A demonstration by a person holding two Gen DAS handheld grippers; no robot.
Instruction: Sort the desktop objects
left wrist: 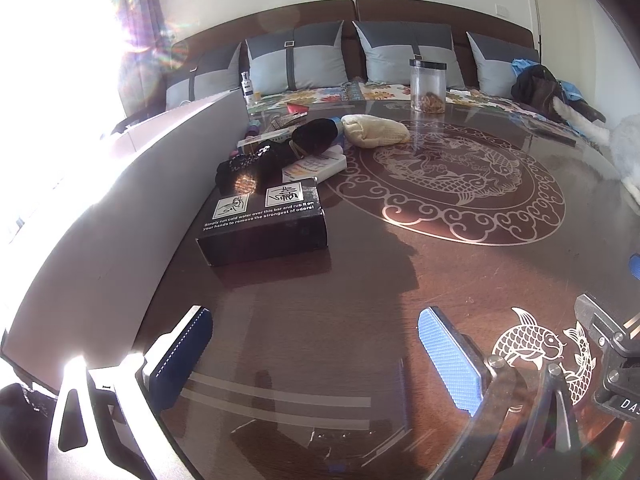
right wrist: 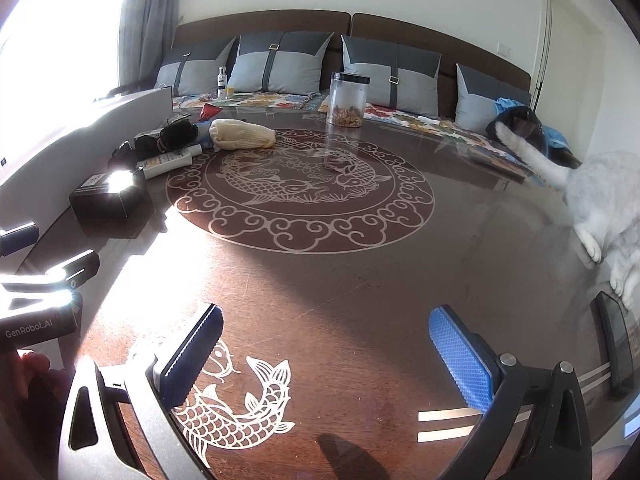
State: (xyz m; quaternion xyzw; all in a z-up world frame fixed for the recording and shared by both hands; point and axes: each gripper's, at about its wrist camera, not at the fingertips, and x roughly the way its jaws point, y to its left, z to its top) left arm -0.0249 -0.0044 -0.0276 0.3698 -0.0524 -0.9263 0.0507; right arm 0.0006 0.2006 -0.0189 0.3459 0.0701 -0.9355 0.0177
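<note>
While both tools hovered low over the dark glass counter (right wrist: pixel 360 280), your left gripper (left wrist: pixel 316 356) had its fingers spread wide with nothing between them, and your right gripper (right wrist: pixel 326 356) was spread the same way, also holding nothing. The things to sort sat in a cluster at the counter's far left, well apart from both grippers, beside a grey storage bin (left wrist: pixel 120 184). Nearest you lay a black box (left wrist: pixel 264 220) with white print on its lid. Just behind it a white tube (left wrist: pixel 316 166) touched a heap of black fabric (left wrist: pixel 280 148), and a cream knitted pouch (left wrist: pixel 376 130) lay beyond that at the edge of the round fish emblem. A clear jar (left wrist: pixel 427 86) with a black lid stood upright at the far rim. A grey cat (right wrist: pixel 608 208) stood at your right with its paws on the counter.
</note>
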